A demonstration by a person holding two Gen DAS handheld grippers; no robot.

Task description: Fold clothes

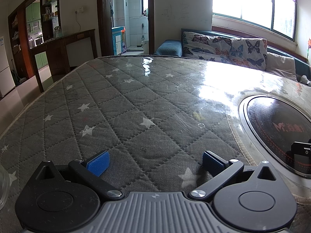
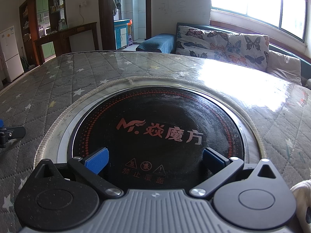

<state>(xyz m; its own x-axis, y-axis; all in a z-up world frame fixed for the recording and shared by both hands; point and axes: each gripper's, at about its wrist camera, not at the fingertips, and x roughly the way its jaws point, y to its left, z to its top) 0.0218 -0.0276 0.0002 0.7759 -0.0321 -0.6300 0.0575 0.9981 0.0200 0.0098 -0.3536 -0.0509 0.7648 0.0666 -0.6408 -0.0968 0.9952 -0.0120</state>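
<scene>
**A:** While both wrist views are up, gripper states are needed.

**B:** Left gripper [image 1: 155, 164] is seen spread wide, blue pads [image 1: 98, 163] well apart, nothing held between them. It is held low over the grey star-quilted cover [image 1: 116, 104] on the tabletop [image 1: 25, 108]. Right gripper [image 2: 155, 161] is likewise released, jaws apart, nothing gripped; it is positioned over the round black heater plate [image 2: 155, 128] set into the tabletop.

**A:** Clothes located?

**B:** Only a scrap of pale cream fabric [image 2: 301, 203] is visible, at the right edge of the right wrist view, just beside the right gripper body. Whether it is the garment cannot be told. Nothing of it is shown in the left wrist view.

**A:** Relative placement of the two?

**B:** Left gripper's tip is caught at the far left of the right view, beside the plate's rim. The plate is seen at the right edge of the left view.

**A:** Background?

**B:** A butterfly-print sofa [image 1: 223, 46] is seen beyond the tabletop, under a bright window [image 1: 252, 0]. A white fridge [image 2: 10, 52] is at far left.
</scene>
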